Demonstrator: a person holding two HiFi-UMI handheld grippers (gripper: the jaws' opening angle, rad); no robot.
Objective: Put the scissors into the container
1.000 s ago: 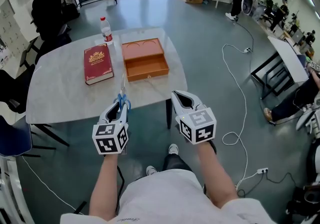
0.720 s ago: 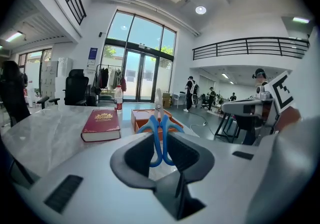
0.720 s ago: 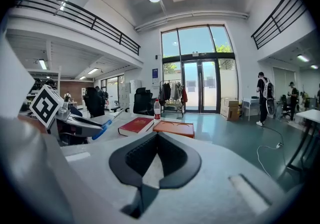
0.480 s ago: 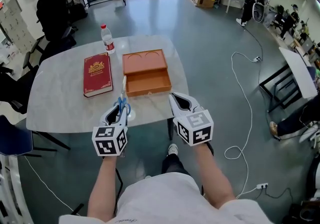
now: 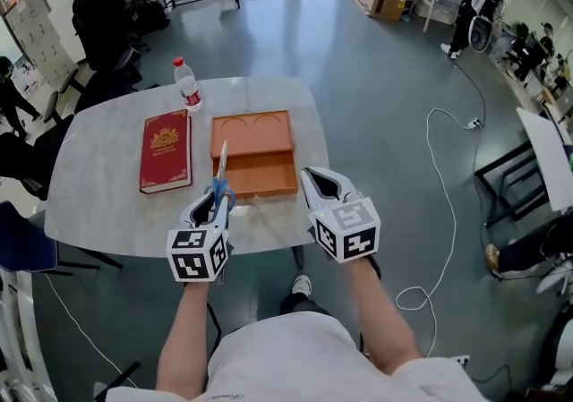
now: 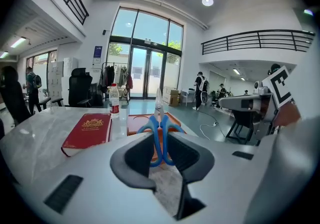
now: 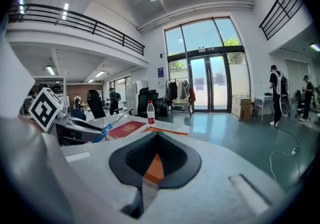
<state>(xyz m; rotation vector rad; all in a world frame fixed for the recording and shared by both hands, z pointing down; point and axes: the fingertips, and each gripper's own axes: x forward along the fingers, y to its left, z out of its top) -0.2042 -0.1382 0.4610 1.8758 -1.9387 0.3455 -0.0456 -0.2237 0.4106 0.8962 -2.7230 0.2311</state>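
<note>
Blue-handled scissors (image 5: pixel 220 185) are clamped in my left gripper (image 5: pixel 215 201), blades pointing forward over the left edge of the orange container (image 5: pixel 255 154). The left gripper view shows the blue loops (image 6: pixel 161 135) pinched between the jaws of that gripper (image 6: pixel 161 152), with the container (image 6: pixel 135 124) just beyond. The container is an open, shallow orange box on the table (image 5: pixel 98 203). My right gripper (image 5: pixel 324 183) hovers at the container's near right corner, jaws together and holding nothing. The right gripper view looks past this gripper (image 7: pixel 156 160) at the scissors (image 7: pixel 107 124) on the left.
A red book (image 5: pixel 166 149) lies left of the container. A water bottle (image 5: pixel 186 84) with a red cap stands behind the book. Office chairs stand left of the table. A cable (image 5: pixel 443 212) trails on the floor at right, and people stand at the far right.
Both grippers have moved closer to the table. The scissor blades, earlier over the gap between book and container, now reach over the container's left edge. The grip is unchanged.
</note>
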